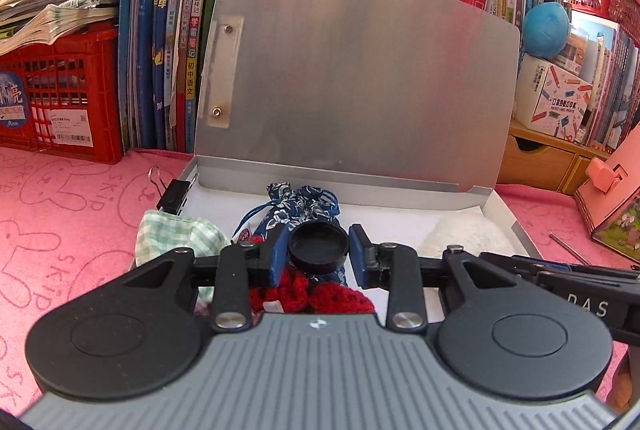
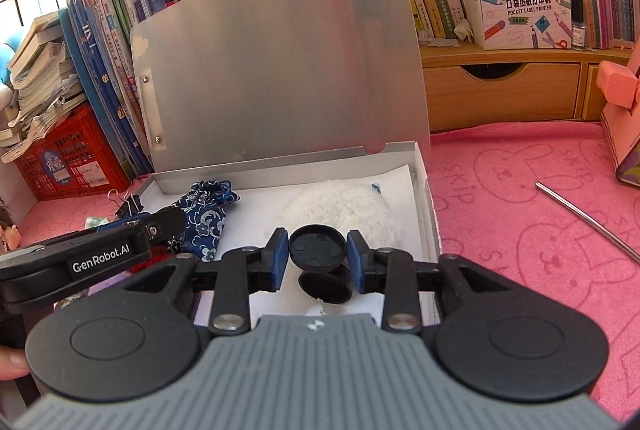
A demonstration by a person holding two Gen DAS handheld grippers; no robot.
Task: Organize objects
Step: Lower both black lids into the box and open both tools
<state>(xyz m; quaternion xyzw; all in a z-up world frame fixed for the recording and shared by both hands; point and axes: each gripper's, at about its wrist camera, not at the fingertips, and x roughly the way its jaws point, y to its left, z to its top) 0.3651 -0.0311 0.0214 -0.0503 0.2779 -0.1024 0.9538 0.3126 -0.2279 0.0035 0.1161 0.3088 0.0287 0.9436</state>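
left gripper (image 1: 319, 250) clenched on black cap (image 1: 319, 244) | right gripper (image 2: 318, 250) clenched on second cap (image 2: 317, 245) | both caps over open box (image 2: 428, 189), box below-ahead | right nearer white fluff (image 2: 340, 203)

**Both grippers clamped, side by side**

The left gripper (image 1: 319, 250) points forward and downward, its blue pads (image 1: 279, 257) closed on a black cap (image 1: 319, 245). The right gripper (image 2: 317, 250) sits just right of it at the same tilt, pads closed on a second black disc (image 2: 317, 245). A fingertip (image 2: 11, 362) shows at the near left edge.
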